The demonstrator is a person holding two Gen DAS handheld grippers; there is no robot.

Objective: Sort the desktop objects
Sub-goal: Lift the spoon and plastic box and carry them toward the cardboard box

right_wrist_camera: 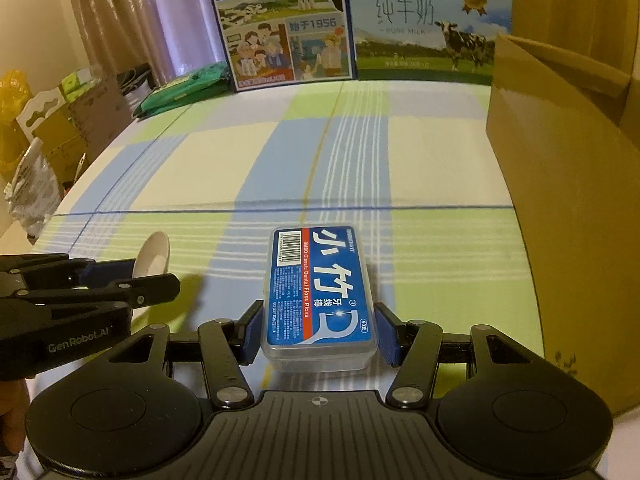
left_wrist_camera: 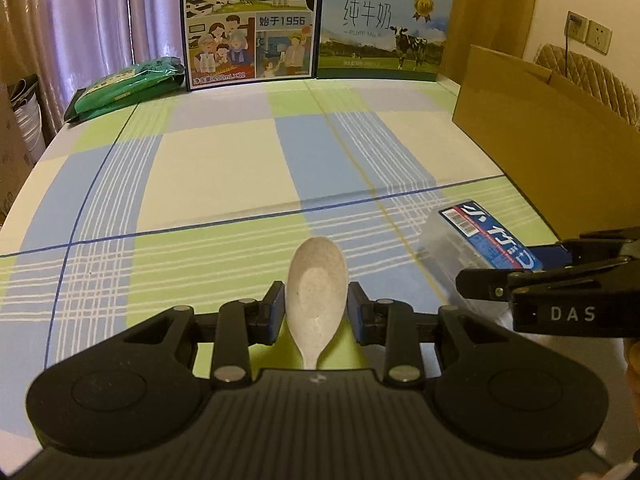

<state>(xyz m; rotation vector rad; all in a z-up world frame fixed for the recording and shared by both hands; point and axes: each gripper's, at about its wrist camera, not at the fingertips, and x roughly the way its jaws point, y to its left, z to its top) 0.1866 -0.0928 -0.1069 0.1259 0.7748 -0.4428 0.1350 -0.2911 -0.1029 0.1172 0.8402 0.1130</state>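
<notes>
— Closest in the left wrist view?
— The left claw [left_wrist_camera: 316, 306], pads clamped on a pale spoon [left_wrist_camera: 317, 292] at the lower centre, bowl pointing away.
— And the right wrist view?
— The right claw [right_wrist_camera: 319, 330] straddles a clear floss pick box [right_wrist_camera: 320, 294] lying on the checked tabletop [right_wrist_camera: 420, 152]; whether the pads actually touch its sides, I can't tell. Its contents don't show beneath the blue label.
— Containers?
— A cardboard box [right_wrist_camera: 568, 208] along the right edge, its inside hidden. Two milk cartons [left_wrist_camera: 252, 24] stand at the top.
— Anything only one view shows?
— Clutter past the tabletop's left edge [right_wrist_camera: 44, 144], in the right wrist view alone.
</notes>
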